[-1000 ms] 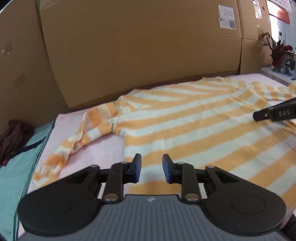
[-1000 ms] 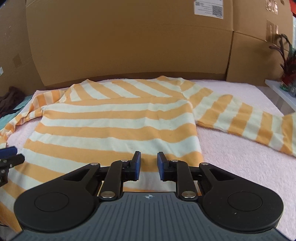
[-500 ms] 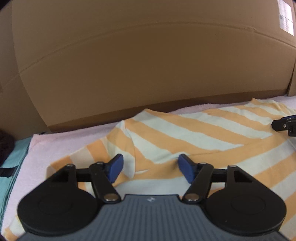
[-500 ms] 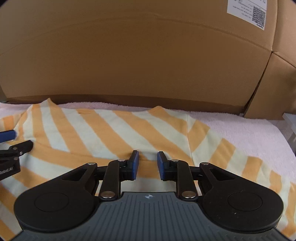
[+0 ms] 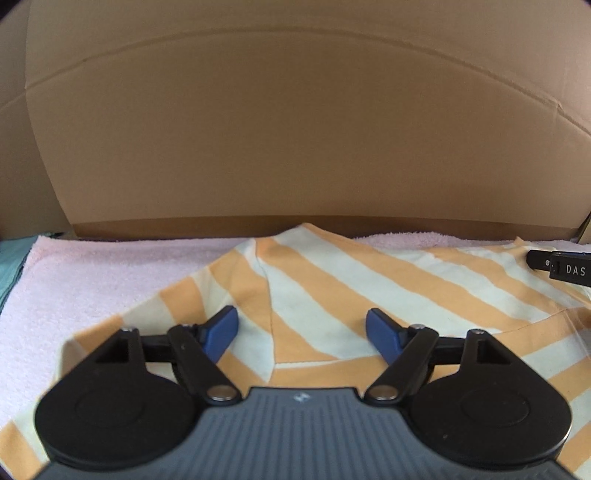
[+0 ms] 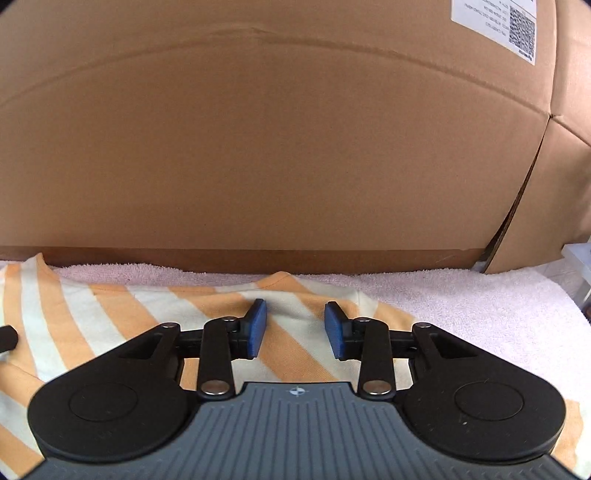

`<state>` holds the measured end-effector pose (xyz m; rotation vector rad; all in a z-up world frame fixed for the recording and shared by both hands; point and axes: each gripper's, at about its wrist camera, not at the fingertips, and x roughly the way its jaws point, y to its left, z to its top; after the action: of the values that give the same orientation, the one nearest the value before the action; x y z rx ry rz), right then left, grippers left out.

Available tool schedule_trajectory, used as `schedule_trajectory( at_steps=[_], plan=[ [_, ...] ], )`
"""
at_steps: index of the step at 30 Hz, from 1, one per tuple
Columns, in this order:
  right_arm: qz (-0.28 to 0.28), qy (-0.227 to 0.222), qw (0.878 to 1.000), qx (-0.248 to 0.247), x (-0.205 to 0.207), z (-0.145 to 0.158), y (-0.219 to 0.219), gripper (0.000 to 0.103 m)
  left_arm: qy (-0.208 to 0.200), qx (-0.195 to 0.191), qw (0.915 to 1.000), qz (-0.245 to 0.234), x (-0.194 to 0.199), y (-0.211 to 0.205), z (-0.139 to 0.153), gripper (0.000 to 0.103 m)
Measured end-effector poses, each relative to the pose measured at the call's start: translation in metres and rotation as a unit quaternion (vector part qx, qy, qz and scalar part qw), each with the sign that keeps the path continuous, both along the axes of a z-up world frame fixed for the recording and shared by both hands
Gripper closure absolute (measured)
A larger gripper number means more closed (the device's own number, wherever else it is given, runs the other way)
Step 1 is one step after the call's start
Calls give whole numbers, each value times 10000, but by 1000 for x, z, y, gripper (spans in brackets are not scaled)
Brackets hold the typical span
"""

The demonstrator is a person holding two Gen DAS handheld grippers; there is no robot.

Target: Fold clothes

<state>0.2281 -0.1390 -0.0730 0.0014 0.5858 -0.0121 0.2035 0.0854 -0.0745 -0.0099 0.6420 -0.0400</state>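
An orange-and-cream striped long-sleeved shirt (image 5: 332,273) lies flat on a pink towel (image 5: 110,266). My left gripper (image 5: 301,332) hovers over the shirt's far left shoulder seam, its jaws opening wide with only flat cloth beneath them and nothing pinched. The right gripper's tip (image 5: 561,267) shows at that view's right edge. In the right wrist view the shirt (image 6: 147,306) reaches the far edge, and my right gripper (image 6: 295,326) is over its far right shoulder, jaws opening, the blue pads clear of the cloth. The left gripper's tip (image 6: 7,338) shows at that view's left edge.
A tall cardboard box wall (image 5: 295,129) stands right behind the towel's far edge; in the right wrist view the cardboard box (image 6: 277,147) bears a white label (image 6: 496,26). Teal cloth (image 5: 9,273) lies left of the towel. Bare pink towel (image 6: 480,306) extends to the right.
Both grippers have moved forward from the shirt's near hem to its far shoulders by the cardboard. The left jaws have spread wide, and the right jaws have parted.
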Motion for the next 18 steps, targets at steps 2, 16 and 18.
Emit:
schedule_trajectory(
  at_steps=[2,16,18],
  plan=[
    [3,23,10000,-37,-5,4,0,68,3,18,10000,-33,-1,1,0,23],
    [-22,269,9983,522,-143,33,-33,74,81,143,9998,-62,-7,1,4,16],
    [15,113,9982,594,-178,43,-39,70,169,239,9996,-11,-7,-1,6,13]
  ],
)
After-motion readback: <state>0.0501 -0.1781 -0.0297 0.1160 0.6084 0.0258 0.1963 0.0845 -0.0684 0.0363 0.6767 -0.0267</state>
